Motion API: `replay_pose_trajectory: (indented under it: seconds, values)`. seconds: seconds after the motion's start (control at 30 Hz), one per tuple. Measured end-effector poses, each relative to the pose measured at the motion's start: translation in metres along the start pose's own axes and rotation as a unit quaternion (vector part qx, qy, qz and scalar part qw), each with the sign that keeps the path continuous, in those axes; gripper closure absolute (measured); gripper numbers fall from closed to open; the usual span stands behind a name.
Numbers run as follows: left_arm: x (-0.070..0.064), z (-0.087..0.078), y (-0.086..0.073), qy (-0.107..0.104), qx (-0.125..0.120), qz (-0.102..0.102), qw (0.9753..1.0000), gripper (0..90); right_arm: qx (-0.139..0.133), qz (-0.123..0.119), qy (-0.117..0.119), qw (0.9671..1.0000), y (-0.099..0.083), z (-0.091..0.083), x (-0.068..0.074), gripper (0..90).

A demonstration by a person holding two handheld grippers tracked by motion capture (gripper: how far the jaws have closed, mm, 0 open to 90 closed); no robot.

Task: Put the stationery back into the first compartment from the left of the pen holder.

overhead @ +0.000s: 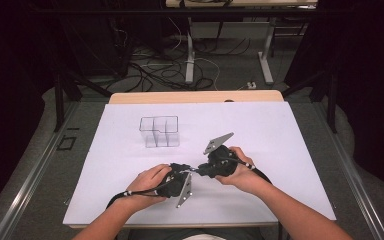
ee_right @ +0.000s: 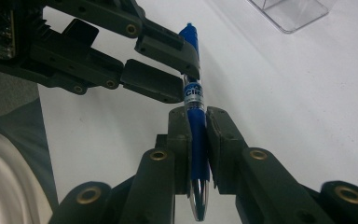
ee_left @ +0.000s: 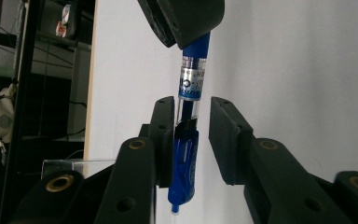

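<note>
Clear divided box point(overhead: 159, 131) upright on white table point(overhead: 280, 130).

High view: fixed above the person's side, facing forward and down on the white table point(overhead: 260, 125). Both gripper views: close-ups along their own jaws, facing each other. They share the blue pen point(ee_left: 191, 116) and the clear organizer point(ee_right: 289, 11).

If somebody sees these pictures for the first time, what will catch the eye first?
Probably the blue pen, clamped in the right gripper above the white table, near its front edge. The left gripper, its jaws open, straddles the pen's clip end. Behind them stands a clear divided box.
</note>
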State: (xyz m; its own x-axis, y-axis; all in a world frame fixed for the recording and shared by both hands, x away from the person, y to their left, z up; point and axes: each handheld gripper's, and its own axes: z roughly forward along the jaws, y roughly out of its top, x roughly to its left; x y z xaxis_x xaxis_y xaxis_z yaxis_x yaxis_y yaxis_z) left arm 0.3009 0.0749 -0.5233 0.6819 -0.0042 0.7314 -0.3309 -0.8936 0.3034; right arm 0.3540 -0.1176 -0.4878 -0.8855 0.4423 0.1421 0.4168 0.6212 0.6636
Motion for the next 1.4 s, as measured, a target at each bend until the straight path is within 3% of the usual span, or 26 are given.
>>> replay_pose_trajectory:
  seconds: [0.3,0.9,0.97,1.07,1.2,1.23,1.27,1.3,1.33,1.37,1.4]
  values:
    - [-0.001,0.001,0.001,0.001,-0.004,0.008,1.0000,78.3,0.002,0.002,0.004,1.0000,0.000,0.003,0.001,80.4]
    - [0.001,-0.001,0.000,0.005,0.005,0.023,0.9997,78.9,-0.009,0.000,-0.003,1.0000,0.001,0.003,0.003,80.0]
    - [0.000,-0.001,-0.001,0.008,-0.002,0.009,0.9999,79.0,-0.017,-0.005,-0.003,0.9998,0.001,0.003,0.002,79.7]
    - [0.002,0.000,-0.002,0.009,-0.002,0.001,1.0000,79.0,-0.018,-0.008,-0.001,0.9998,0.002,0.001,0.004,73.4]
    - [0.004,-0.001,-0.005,0.005,0.017,0.006,0.9998,79.0,-0.026,-0.021,-0.011,0.9994,0.002,0.000,0.006,64.9]
    - [0.003,0.001,-0.006,0.005,0.007,-0.007,0.9999,79.0,-0.029,-0.025,-0.013,0.9992,0.001,0.000,0.005,61.6]
    - [0.007,-0.001,-0.006,0.004,0.023,0.012,0.9997,79.0,-0.032,-0.031,-0.013,0.9989,0.001,-0.001,0.004,57.7]
    - [0.005,0.001,-0.007,0.004,0.009,-0.011,0.9999,79.0,-0.033,-0.035,-0.016,0.9987,0.001,-0.001,0.004,53.8]
    - [0.009,-0.001,-0.007,0.005,0.022,0.006,0.9997,79.0,-0.034,-0.035,-0.019,0.9986,0.000,-0.002,0.004,50.9]
    - [0.007,0.000,-0.009,0.005,0.010,-0.015,0.9998,79.0,-0.037,-0.038,-0.022,0.9983,-0.001,-0.002,0.003,49.2]
    - [0.008,-0.001,-0.010,0.004,0.008,-0.022,0.9997,79.0,-0.038,-0.039,-0.028,0.9981,-0.002,-0.003,0.002,46.7]
